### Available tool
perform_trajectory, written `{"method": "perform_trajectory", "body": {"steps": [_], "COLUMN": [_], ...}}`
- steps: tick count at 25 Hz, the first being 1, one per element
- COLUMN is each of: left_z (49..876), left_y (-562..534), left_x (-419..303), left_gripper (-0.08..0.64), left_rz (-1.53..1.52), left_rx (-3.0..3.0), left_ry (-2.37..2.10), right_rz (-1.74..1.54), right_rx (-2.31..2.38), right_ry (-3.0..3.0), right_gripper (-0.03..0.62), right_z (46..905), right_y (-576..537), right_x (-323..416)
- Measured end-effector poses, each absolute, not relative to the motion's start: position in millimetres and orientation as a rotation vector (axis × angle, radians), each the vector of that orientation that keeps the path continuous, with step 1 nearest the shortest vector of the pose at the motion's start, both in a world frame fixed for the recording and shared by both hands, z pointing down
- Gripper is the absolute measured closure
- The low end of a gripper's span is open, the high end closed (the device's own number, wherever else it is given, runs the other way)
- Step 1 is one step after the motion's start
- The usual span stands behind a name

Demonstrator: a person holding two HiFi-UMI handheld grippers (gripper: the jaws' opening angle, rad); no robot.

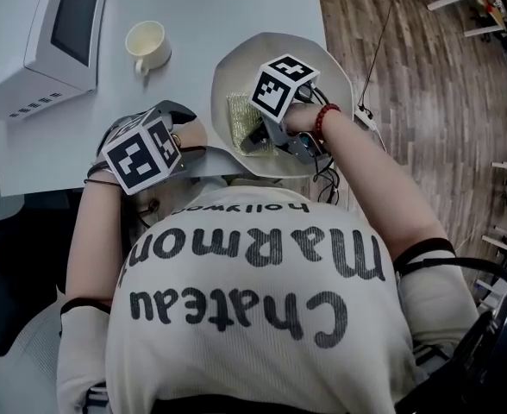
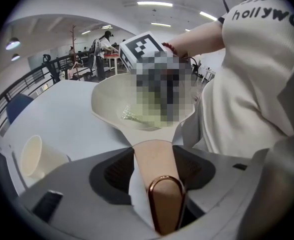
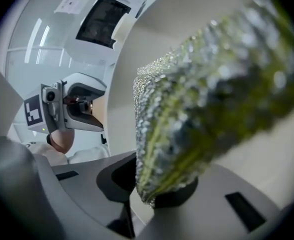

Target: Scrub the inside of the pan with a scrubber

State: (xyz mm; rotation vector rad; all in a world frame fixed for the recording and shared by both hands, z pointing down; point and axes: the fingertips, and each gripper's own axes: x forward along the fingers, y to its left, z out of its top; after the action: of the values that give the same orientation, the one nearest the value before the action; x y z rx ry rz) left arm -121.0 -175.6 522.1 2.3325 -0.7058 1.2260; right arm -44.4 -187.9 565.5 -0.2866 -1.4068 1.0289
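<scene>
Scrubbing looks under way, not finished: the left gripper (image 2: 156, 173) clamps the handle (image 2: 154, 154) of the cream pan (image 1: 236, 72) at the table (image 1: 193, 15) edge, while the right gripper (image 3: 159, 186) pinches the green scrubber (image 3: 197, 109) down inside it.

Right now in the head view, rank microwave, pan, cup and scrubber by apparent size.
1. Microwave and pan: about equal; the microwave is cropped by the frame, so unranked.
2. Cup and scrubber: far smaller, close to each other; the right hand-held gripper partly hides the scrubber.
</scene>
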Motion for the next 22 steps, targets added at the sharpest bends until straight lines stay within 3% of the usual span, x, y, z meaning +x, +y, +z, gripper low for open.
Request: {"method": "perform_trajectory", "body": {"steps": [22], "left_z": [526], "left_y": [-176], "left_x": [-125], "left_gripper": [0.322], "left_rz": [1.181], "left_rx": [2.295], "left_ry": [-0.775], "right_rz": [0.302], "right_rx": [0.069], "right_ry": [-1.211], "right_gripper": [0.535], "right_z": [596], "right_y": [-265], "right_x": [79]}}
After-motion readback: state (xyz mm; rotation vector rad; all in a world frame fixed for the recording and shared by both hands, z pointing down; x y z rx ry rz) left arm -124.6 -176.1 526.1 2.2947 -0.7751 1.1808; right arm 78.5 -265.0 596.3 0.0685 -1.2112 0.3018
